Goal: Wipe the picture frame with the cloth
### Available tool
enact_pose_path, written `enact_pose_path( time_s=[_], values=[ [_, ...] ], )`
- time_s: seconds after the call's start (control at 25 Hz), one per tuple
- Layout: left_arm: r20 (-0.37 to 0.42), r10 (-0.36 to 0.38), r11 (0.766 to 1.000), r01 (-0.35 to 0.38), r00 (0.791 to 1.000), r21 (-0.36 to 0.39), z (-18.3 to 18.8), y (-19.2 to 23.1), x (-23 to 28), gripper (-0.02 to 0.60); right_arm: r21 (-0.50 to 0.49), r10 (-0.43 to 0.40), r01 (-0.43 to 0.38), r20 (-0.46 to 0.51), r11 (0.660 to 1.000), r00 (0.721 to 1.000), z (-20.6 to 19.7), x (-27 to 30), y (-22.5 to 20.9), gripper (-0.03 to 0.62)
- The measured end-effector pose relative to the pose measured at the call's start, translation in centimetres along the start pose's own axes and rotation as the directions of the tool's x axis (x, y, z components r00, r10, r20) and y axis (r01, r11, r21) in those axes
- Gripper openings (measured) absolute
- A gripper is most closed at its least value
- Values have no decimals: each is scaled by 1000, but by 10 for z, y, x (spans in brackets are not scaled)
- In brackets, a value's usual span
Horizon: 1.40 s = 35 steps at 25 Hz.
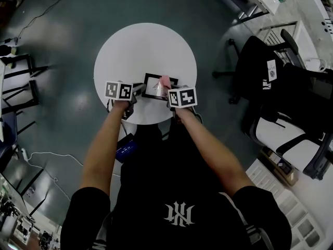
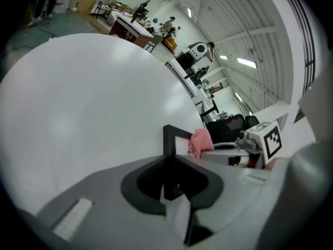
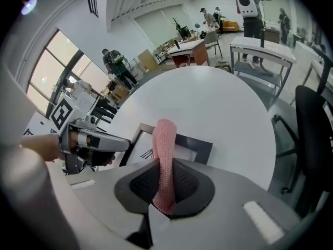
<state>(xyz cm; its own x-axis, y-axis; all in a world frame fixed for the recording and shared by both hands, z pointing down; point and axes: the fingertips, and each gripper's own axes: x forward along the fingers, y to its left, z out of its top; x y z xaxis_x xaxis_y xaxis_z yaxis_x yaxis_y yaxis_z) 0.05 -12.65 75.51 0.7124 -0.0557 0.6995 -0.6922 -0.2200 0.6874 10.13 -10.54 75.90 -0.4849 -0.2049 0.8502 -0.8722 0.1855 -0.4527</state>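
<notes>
So my left gripper point(image 2: 167, 180) has its jaws clamped on an edge of the black picture frame point(image 1: 156, 77), which sits on the near side of the round white table point(image 1: 145, 43). My right gripper point(image 3: 165, 191) is pinching the pink cloth point(image 3: 164, 145), whose free end pokes out over the frame's front. Can't tell if it's touching.

Pink cloth point(image 1: 165, 80), black frame point(image 1: 152, 76), white table point(image 1: 145, 46).

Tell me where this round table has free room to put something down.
The table is bare beyond the picture frame and at both sides. The near edge is crowded: left gripper on the frame, right gripper holding the cloth.
</notes>
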Motion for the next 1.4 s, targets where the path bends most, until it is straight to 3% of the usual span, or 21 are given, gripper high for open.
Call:
enact_pose_path(
  time_s=[0.32, 1.0, 1.12, 1.24, 1.4],
  values=[
    [-47, 9, 1000, -8, 999, 19, -1, -3, 4, 46, -2, -66, 66, 14, 998, 998, -4, -12, -13, 34],
    [-54, 4, 1000, -4, 999, -1, -2, -5, 4, 48, 83, -138, 135, 33, 987, 990, -14, -37, -38, 35],
    [-58, 5, 1000, -5, 998, 1, -1, -5, 5, 48, 76, -88, 82, 75, 994, 993, -6, -39, -21, 35],
    [-64, 4, 1000, -3, 998, 6, -2, -4, 5, 48, 52, 28, -35, 118, 998, 993, 6, -30, 14, 35],
    [-66, 1, 1000, 0, 998, 15, -1, -2, 5, 48, 14, 115, -117, 93, 993, 989, 11, -5, 48, 35]
  ],
)
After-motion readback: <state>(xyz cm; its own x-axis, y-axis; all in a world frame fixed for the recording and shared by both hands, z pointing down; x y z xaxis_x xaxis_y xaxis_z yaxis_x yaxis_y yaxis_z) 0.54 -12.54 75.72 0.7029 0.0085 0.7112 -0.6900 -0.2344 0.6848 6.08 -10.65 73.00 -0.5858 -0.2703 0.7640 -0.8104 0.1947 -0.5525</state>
